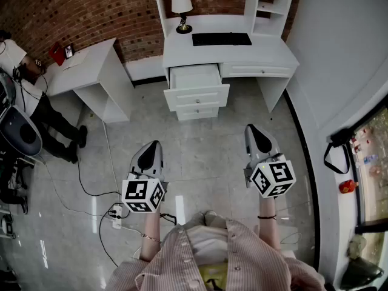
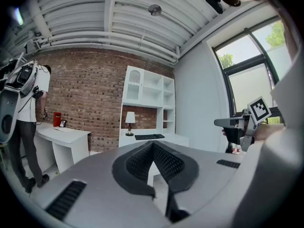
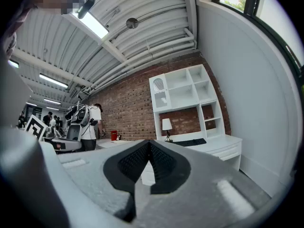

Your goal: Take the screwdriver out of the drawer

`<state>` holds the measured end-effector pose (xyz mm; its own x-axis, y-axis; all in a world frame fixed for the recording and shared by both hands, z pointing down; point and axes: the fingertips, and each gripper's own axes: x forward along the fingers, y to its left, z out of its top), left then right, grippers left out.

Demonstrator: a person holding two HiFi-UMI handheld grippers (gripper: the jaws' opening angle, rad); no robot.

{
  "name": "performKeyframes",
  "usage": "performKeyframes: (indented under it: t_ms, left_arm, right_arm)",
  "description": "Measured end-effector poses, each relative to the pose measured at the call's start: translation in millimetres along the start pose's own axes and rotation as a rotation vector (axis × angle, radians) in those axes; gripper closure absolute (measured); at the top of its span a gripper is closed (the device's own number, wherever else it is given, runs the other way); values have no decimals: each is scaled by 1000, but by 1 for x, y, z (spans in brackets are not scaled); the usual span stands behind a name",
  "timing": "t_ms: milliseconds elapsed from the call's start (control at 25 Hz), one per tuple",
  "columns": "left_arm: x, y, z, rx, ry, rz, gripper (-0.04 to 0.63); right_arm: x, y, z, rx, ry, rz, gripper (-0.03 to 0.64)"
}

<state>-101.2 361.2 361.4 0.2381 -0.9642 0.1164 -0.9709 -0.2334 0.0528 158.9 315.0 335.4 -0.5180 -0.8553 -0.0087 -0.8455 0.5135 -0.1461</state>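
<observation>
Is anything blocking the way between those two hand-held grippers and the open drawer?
Nothing visible does: only floor lies between the left hand-held gripper, the right hand-held gripper and the open top drawer. The screwdriver itself cannot be seen from here.

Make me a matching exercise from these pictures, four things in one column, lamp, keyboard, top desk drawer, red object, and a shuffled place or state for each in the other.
Column one:
1. lamp
2. keyboard
3. top drawer
4. red object

Column two:
A. pulled open
B. on the side table at the left
C. lying flat on the desk
D. standing upright at the back of the desk

Pairs: 1-D, 2-C, 3-A, 4-B.
</observation>
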Motion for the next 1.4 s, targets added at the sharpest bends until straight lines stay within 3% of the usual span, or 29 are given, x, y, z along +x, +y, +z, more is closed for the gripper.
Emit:
performKeyframes:
  t_ms: [360,560,1040,1400]
  left_arm:
    - [1,-11,-1,-29,10,-2,595]
    - [2,-21,-6,-44,9,15,595]
    - [22,-30,-13,-57,19,37,595]
    - [74,4,-24,-90,56,44,595]
  right_arm:
    - [-8,0,8,35,-72,25,612]
    - [-14,-11,5,46,-108,-12,612]
    - [5,-37,-16,73,-48,0,598]
    - [67,-53,-33,99,-9,18,551]
